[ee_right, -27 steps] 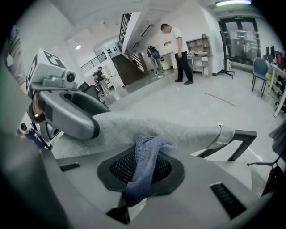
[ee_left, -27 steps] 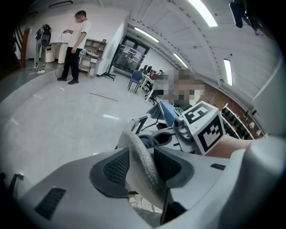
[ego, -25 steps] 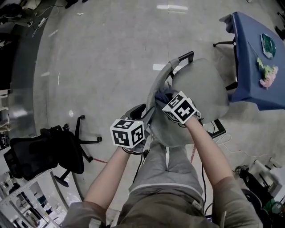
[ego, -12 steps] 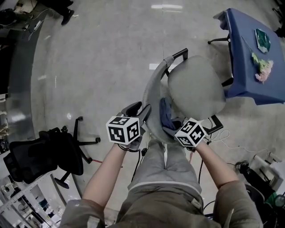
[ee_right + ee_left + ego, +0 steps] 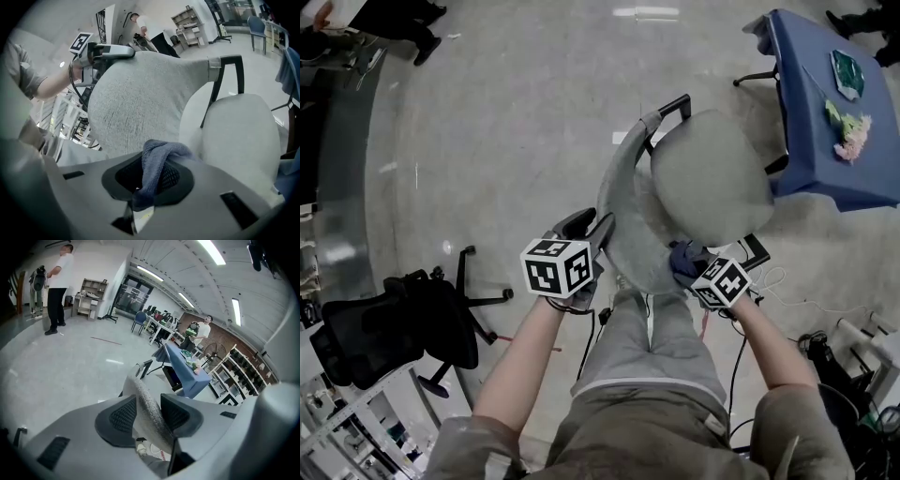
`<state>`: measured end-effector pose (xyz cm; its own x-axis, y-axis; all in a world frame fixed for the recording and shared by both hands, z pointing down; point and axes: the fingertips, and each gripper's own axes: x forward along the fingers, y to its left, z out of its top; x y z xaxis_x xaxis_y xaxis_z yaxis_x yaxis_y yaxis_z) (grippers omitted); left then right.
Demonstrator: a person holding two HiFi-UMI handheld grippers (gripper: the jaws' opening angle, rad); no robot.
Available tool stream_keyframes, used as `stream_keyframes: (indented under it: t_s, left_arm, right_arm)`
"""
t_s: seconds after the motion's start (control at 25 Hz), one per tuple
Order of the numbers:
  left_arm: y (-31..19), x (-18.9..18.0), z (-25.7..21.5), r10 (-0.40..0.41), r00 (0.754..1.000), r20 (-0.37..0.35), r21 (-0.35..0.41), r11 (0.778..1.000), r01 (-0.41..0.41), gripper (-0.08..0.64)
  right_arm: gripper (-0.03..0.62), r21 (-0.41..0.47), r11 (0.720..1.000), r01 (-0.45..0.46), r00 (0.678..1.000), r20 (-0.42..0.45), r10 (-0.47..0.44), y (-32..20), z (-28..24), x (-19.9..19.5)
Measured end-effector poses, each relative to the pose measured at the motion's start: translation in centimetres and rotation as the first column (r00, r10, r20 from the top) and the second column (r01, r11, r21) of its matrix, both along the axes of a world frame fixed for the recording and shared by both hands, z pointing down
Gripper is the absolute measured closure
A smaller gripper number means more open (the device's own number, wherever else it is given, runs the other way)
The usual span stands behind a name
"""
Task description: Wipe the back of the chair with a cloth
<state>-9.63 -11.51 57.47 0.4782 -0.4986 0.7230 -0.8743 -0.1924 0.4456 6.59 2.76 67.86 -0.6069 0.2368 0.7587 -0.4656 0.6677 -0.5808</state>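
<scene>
Dark blue cloth (image 5: 157,161), bunched, pinched tight between fingers of right gripper (image 5: 154,180), lower end hidden behind them. Low beside grey chair back (image 5: 136,98), contact unclear. Fingers of left gripper (image 5: 149,413) closing, pressed on chair back's edge.

In the head view the seat (image 5: 712,178) and backrest (image 5: 623,225) cover most of the chair's underframe. The cloth (image 5: 680,253) shows only as a dark tuft at the right claw (image 5: 689,267), whose jaws are hidden under it. The blue desk (image 5: 816,112) at far right runs off the edge, and the things on it are too small for me to name. In the right gripper view the cloth's lower end drops out of sight between the jaws.
</scene>
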Motion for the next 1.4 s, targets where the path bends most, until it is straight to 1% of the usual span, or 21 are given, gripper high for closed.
stream_keyframes:
  t_s: [0.08, 0.16, 0.32, 0.44, 0.52, 0.6, 0.68, 0.76, 0.84, 0.96, 1.16, 1.28, 1.36, 1.4]
  left_arm:
    - [0.1, 0.0, -0.2, 0.004, 1.000, 0.008, 0.002, 1.000, -0.004, 0.390]
    - [0.2, 0.0, -0.3, 0.003, 1.000, 0.015, 0.003, 1.000, -0.003, 0.394]
    - [0.7, -0.4, -0.8, -0.011, 1.000, 0.020, 0.003, 1.000, 0.011, 0.405]
    - [1.1, -0.6, -1.4, -0.019, 0.999, 0.030, 0.004, 1.000, 0.019, 0.428]
    - [1.3, -0.9, -1.8, -0.027, 0.999, 0.041, 0.007, 1.000, 0.027, 0.434]
    - [1.6, -1.5, -2.1, -0.045, 0.998, 0.051, 0.009, 0.999, 0.045, 0.456]
    - [2.0, -2.3, -2.2, -0.064, 0.996, 0.057, 0.010, 0.998, 0.063, 0.456]
    - [2.6, -3.2, -2.4, -0.079, 0.995, 0.060, 0.009, 0.997, 0.079, 0.456]
    - [3.3, -4.0, -2.9, -0.093, 0.994, 0.063, 0.011, 0.996, 0.092, 0.456]
    - [4.5, -5.0, -3.7, -0.110, 0.992, 0.066, 0.013, 0.994, 0.109, 0.459]
    - [6.2, -6.2, -5.2, -0.141, 0.988, 0.063, 0.022, 0.990, 0.140, 0.459]
    - [7.1, -6.6, -6.2, -0.160, 0.985, 0.062, 0.034, 0.987, 0.158, 0.462]
    - [7.6, -6.8, -6.8, -0.165, 0.984, 0.064, 0.044, 0.986, 0.163, 0.467]
    - [7.7, -6.8, -7.2, -0.166, 0.984, 0.065, 0.051, 0.985, 0.163, 0.471]
  right_arm:
    - [0.525, 0.024, 1.000, -0.009, 0.999, 0.031, 0.008, -1.0, -0.7, -2.0]
    - [0.525, 0.045, 0.998, -0.032, 0.996, 0.084, 0.028, -2.5, -1.9, -4.8]
    - [0.525, 0.119, 0.988, -0.101, 0.980, 0.183, 0.078, -6.7, -5.2, -10.3]
    - [0.525, 0.172, 0.964, -0.203, 0.957, 0.244, 0.158, -10.8, -7.8, -13.0]
    - [0.525, 0.207, 0.942, -0.265, 0.942, 0.264, 0.207, -13.6, -9.2, -14.0]
    - [0.525, 0.238, 0.921, -0.310, 0.931, 0.274, 0.242, -15.9, -10.0, -14.8]
    - [0.525, 0.241, 0.912, -0.332, 0.924, 0.276, 0.263, -17.0, -10.3, -15.5]
    - [0.525, 0.230, 0.912, -0.339, 0.922, 0.274, 0.273, -16.7, -10.3, -15.7]
    - [0.525, 0.198, 0.918, -0.344, 0.918, 0.277, 0.284, -15.2, -10.5, -15.3]
    - [0.525, 0.138, 0.932, -0.335, 0.917, 0.274, 0.289, -11.5, -10.9, -14.4]
    - [0.525, 0.096, 0.952, -0.289, 0.930, 0.265, 0.255, -5.6, -12.4, -12.6]
    - [0.525, 0.050, 0.964, -0.263, 0.931, 0.277, 0.239, -2.9, -13.6, -12.0]
    - [0.525, 0.021, 0.965, -0.262, 0.922, 0.301, 0.244, -1.7, -14.7, -11.9]
    - [0.525, 0.023, 0.965, -0.262, 0.916, 0.319, 0.242, -1.3, -15.4, -11.8]
